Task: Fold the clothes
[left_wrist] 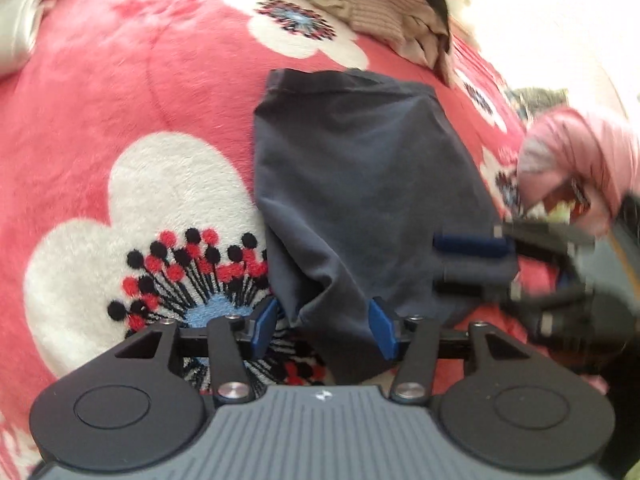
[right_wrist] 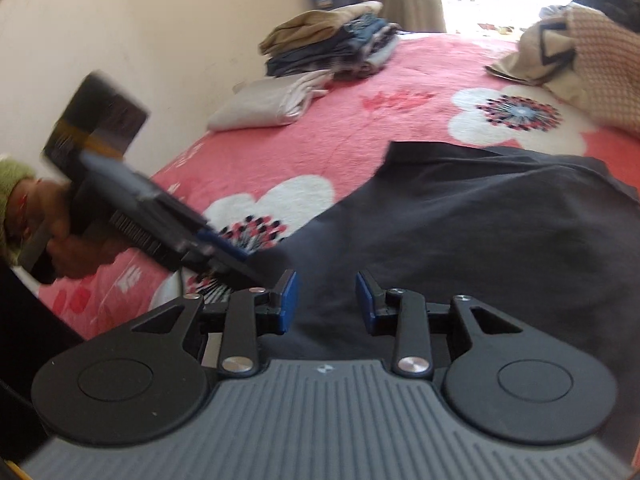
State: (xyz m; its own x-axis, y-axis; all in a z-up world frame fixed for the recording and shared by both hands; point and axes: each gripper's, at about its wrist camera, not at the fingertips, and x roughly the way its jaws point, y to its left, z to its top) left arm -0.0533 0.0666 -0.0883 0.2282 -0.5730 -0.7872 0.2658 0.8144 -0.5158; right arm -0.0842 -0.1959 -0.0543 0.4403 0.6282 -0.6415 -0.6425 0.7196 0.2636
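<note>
A dark navy garment (left_wrist: 360, 184) lies partly folded on the pink flowered blanket (left_wrist: 140, 92). Its near corner bunches up between the blue pads of my left gripper (left_wrist: 325, 326), which stands open around the cloth. My right gripper (left_wrist: 468, 264) comes in from the right, blurred, fingers apart at the garment's right edge. In the right wrist view the right gripper (right_wrist: 326, 300) is open over the same garment (right_wrist: 460, 232). The left gripper (right_wrist: 236, 256) reaches its edge from the left, held by a hand (right_wrist: 64, 240).
A stack of folded clothes (right_wrist: 332, 48) and a folded white piece (right_wrist: 272, 100) sit by the wall at the blanket's far left. An unfolded heap (right_wrist: 580, 60) lies far right, seen too as a beige pile (left_wrist: 380, 8). A pink sleeve (left_wrist: 572, 152) is on the right.
</note>
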